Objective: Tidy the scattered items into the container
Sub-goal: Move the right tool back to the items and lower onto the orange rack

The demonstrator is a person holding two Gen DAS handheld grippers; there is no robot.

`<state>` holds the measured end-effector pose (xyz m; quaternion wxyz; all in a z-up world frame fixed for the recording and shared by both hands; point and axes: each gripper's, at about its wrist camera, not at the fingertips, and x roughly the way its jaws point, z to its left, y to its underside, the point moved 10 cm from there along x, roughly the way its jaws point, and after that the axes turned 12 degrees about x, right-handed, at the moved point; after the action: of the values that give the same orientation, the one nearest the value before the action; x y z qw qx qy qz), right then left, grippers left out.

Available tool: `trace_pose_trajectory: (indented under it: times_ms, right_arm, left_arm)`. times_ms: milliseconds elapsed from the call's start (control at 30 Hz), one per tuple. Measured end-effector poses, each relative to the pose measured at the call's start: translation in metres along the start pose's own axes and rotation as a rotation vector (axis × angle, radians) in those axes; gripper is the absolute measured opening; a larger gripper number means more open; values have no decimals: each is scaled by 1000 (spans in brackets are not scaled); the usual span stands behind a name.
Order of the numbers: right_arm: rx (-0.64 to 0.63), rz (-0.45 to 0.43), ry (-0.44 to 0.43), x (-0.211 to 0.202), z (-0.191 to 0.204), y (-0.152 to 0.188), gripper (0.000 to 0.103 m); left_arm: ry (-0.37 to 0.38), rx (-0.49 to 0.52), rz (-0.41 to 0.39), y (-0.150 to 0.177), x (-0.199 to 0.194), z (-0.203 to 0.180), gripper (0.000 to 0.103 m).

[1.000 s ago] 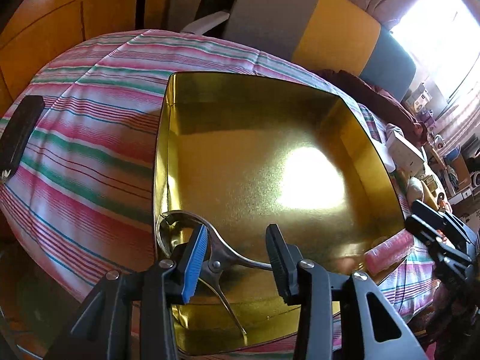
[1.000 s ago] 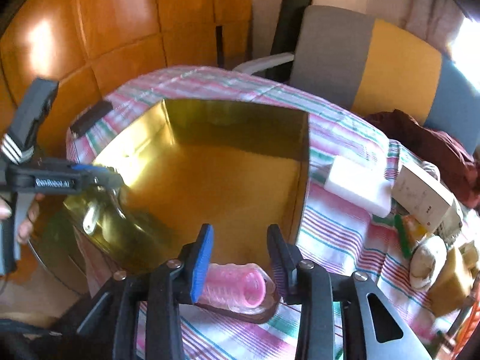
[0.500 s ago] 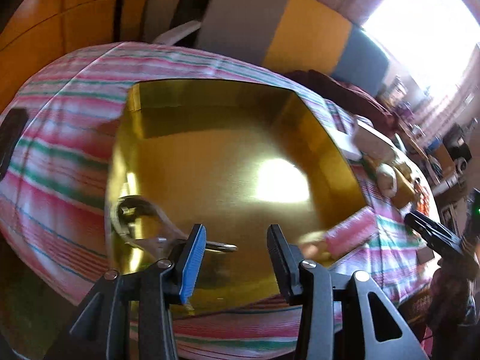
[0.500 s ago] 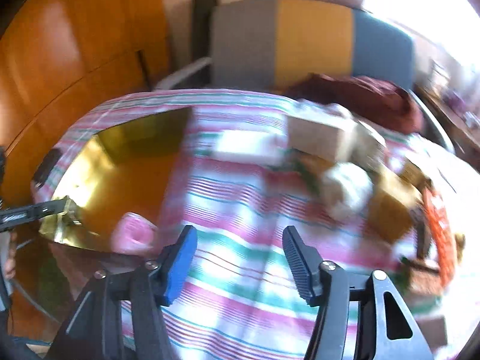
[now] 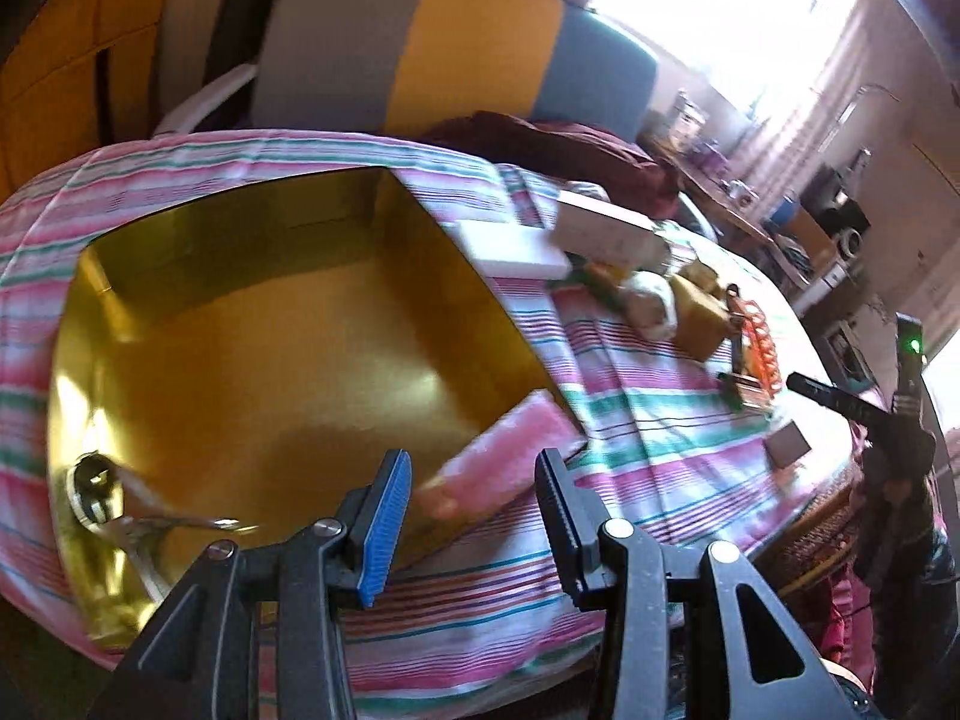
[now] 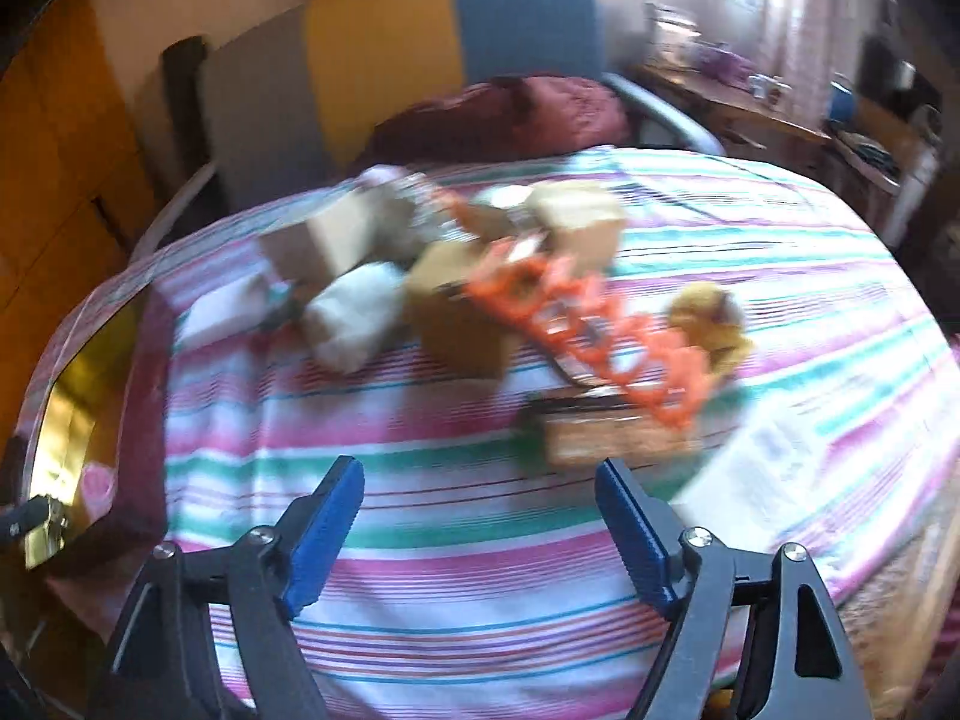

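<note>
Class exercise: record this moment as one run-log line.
left gripper: open, empty | right gripper: jaws just opened, empty | pink roll: in gold tin

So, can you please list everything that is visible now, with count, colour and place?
tin: one, gold, on the left of the table
tongs: one, metal, in the tin's near left corner
ribbed tube: one, pink, in the tin's near right corner
tablecloth: one, striped pink, green and white, over the table
flat white box: one, right of the tin
orange plastic piece: one, in the pile
tan boxes: several, in the pile
chair: one, grey, yellow, blue, behind the table
left gripper: jaws open, empty
right gripper: jaws just opened wide, empty
</note>
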<state>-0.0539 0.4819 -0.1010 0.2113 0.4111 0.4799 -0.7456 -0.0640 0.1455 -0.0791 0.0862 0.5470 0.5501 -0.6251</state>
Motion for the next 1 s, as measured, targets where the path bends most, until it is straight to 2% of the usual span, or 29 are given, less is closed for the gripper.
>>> trace_pose_trajectory:
  times_ms: [133,400,467,533,767,1000]
  right_arm:
    - [14,-24,70,-10,-28,-18,86]
    - [140,29,196,-11,-86,-34,87]
    - [153,40,192,-9,-88,-38,87]
    - [87,46,156,-6,-76,-42,87]
    - [-272,96,37,10,-20,-49,87]
    - [-482,248,-6,45,-4,-47,87]
  left_arm:
    - [39,50,10,-7,7,-23,44]
    - [111,112,32,-15,22,-56,44]
    - [123,124,40,-14,24,-61,44]
    - [135,139,50,-12,25,-65,44]
    - [176,174,49,-16,26,-84,44]
    - [197,211,95,-20,43,-104,45]
